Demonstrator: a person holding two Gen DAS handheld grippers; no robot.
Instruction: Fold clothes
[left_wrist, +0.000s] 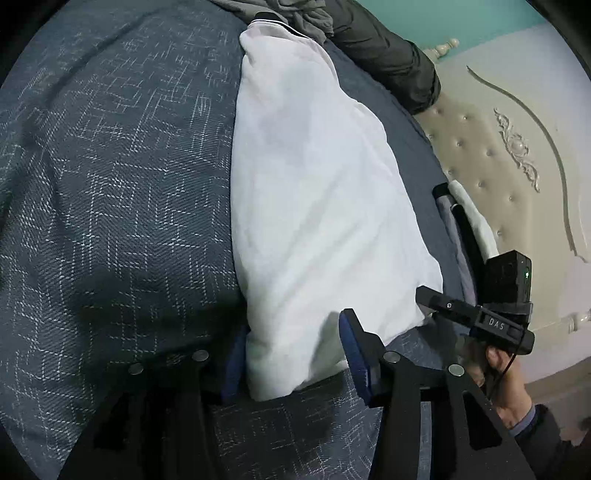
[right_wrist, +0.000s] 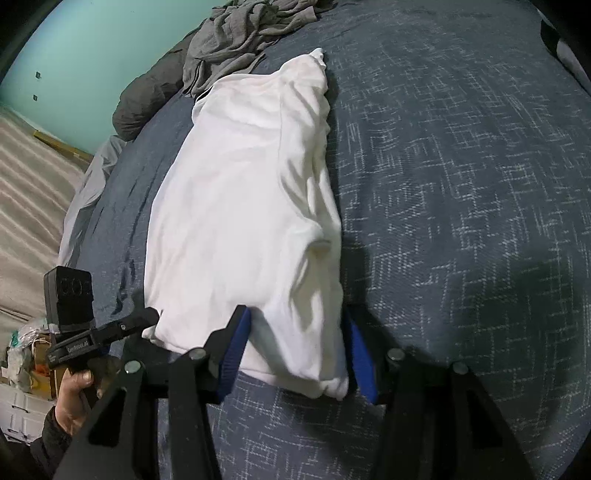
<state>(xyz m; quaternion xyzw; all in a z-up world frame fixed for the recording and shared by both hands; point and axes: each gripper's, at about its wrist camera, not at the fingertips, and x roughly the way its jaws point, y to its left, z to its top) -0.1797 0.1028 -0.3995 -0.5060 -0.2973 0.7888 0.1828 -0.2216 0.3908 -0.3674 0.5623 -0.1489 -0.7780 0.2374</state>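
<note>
A white shirt (left_wrist: 314, 192) lies folded into a long narrow strip on the dark blue patterned bedspread (left_wrist: 110, 184); it also shows in the right wrist view (right_wrist: 243, 206). My left gripper (left_wrist: 295, 354) is open, its blue-padded jaws standing either side of one near corner of the shirt. My right gripper (right_wrist: 295, 354) is open too, its jaws either side of the other near corner. Each gripper appears in the other's view: the right one (left_wrist: 424, 295) at the shirt's hem, the left one (right_wrist: 147, 317) likewise.
A crumpled grey garment (right_wrist: 236, 48) and a dark bundle (left_wrist: 388, 55) lie at the far end of the bed. A cream tufted headboard (left_wrist: 517, 155) stands to the right in the left wrist view. Boxes and clutter (right_wrist: 26, 354) sit on the floor.
</note>
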